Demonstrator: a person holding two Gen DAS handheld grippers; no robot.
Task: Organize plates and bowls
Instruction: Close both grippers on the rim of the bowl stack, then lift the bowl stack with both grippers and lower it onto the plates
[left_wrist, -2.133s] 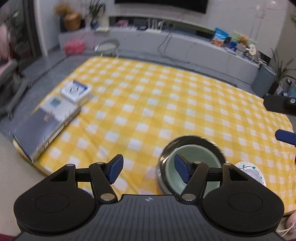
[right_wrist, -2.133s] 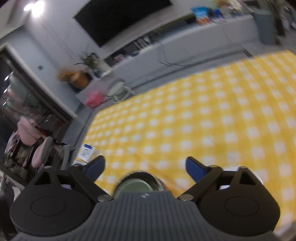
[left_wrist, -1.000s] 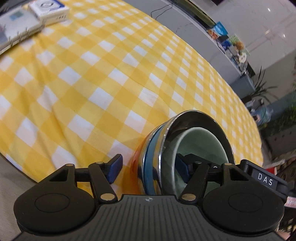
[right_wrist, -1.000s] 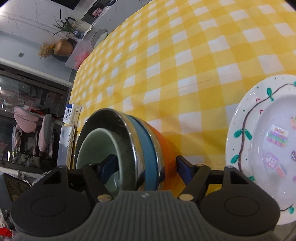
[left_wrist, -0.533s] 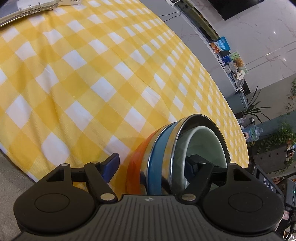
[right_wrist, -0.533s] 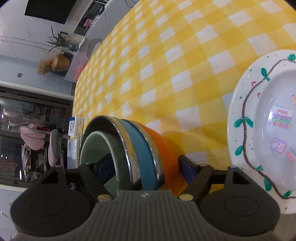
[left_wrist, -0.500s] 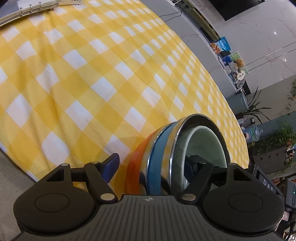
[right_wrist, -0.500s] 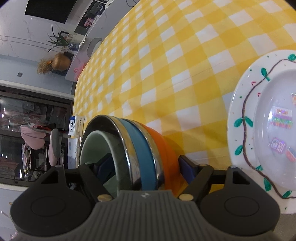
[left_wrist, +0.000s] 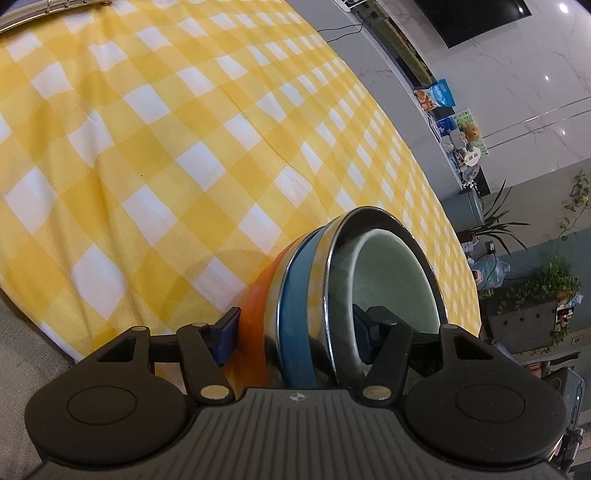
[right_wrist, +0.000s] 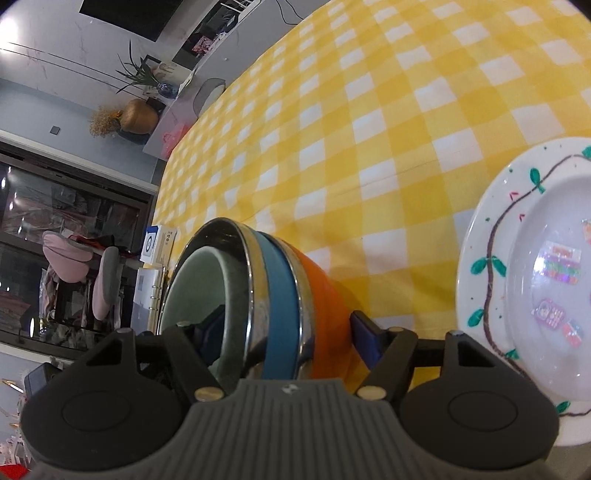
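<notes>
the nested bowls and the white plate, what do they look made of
Innermost pale green bowl: glazed ceramic, likely, with a thick soft-sheened rim. Shiny bowl around it: polished steel, mirror reflections. Blue bowl and orange bowl: smooth, uncertain. White plate: glossy ceramic or melamine, painted vine.

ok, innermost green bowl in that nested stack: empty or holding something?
Empty as far as visible. The green bowl shows a bare glazed interior in both wrist views; only tong pads reach inside the rim. Its bottom is partly hidden.
</notes>
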